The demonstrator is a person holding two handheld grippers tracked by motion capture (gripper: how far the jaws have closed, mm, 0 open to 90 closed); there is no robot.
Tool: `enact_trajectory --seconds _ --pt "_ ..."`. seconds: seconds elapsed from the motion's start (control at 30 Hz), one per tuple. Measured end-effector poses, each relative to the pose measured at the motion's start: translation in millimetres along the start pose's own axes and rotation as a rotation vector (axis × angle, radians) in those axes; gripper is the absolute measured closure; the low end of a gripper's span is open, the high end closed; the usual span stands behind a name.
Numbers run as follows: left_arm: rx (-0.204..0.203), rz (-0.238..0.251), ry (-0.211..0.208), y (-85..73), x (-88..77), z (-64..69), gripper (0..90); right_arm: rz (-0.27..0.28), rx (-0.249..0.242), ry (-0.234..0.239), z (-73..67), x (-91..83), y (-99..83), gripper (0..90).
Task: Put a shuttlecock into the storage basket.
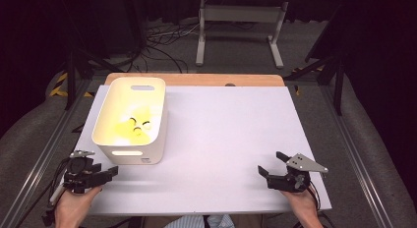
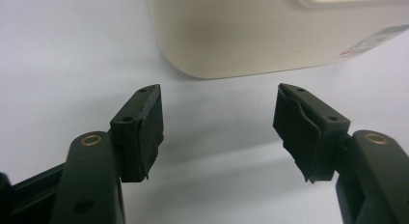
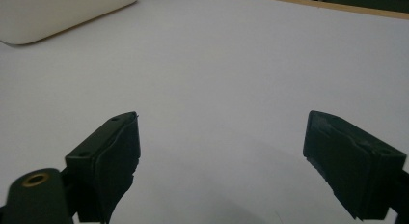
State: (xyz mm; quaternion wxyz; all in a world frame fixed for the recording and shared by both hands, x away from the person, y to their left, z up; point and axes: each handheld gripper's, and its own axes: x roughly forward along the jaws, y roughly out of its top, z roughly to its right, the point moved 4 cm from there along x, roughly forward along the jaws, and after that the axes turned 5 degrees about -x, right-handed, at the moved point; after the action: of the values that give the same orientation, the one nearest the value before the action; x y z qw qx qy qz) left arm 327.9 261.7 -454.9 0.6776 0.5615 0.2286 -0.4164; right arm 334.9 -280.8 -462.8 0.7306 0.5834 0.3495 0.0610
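Note:
A white plastic bin (image 1: 129, 154) with handle cut-outs stands on the left of the white table top (image 1: 226, 134). Inside it lie several small yellow objects (image 1: 135, 126) with dark parts; I cannot tell what they are. My left gripper (image 1: 114, 172) rests at the table's front left corner, open, with nothing between its jaws. In the left gripper view the left gripper (image 2: 219, 125) points at the bin's near wall (image 2: 251, 35). My right gripper (image 1: 271, 164) sits near the front right, open and empty, and the right gripper (image 3: 222, 151) faces bare table.
The white top lies on a wooden board (image 1: 196, 79) whose far edge shows behind it. Beyond the table are cables on the carpet (image 1: 162, 41) and a white desk frame (image 1: 241, 26). Metal rails (image 1: 44, 154) run along both sides.

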Motion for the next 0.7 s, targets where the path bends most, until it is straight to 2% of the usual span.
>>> enact_trajectory --seconds 0.37,0.7 --pt "0.021 0.057 -0.029 -5.6 0.8 7.4 34.2 0.001 -0.001 0.000 -0.3 0.1 0.2 13.4" --pt "0.053 0.142 -0.061 -9.2 1.7 13.6 32.6 0.007 0.002 0.006 -2.8 -1.8 0.8 13.3"
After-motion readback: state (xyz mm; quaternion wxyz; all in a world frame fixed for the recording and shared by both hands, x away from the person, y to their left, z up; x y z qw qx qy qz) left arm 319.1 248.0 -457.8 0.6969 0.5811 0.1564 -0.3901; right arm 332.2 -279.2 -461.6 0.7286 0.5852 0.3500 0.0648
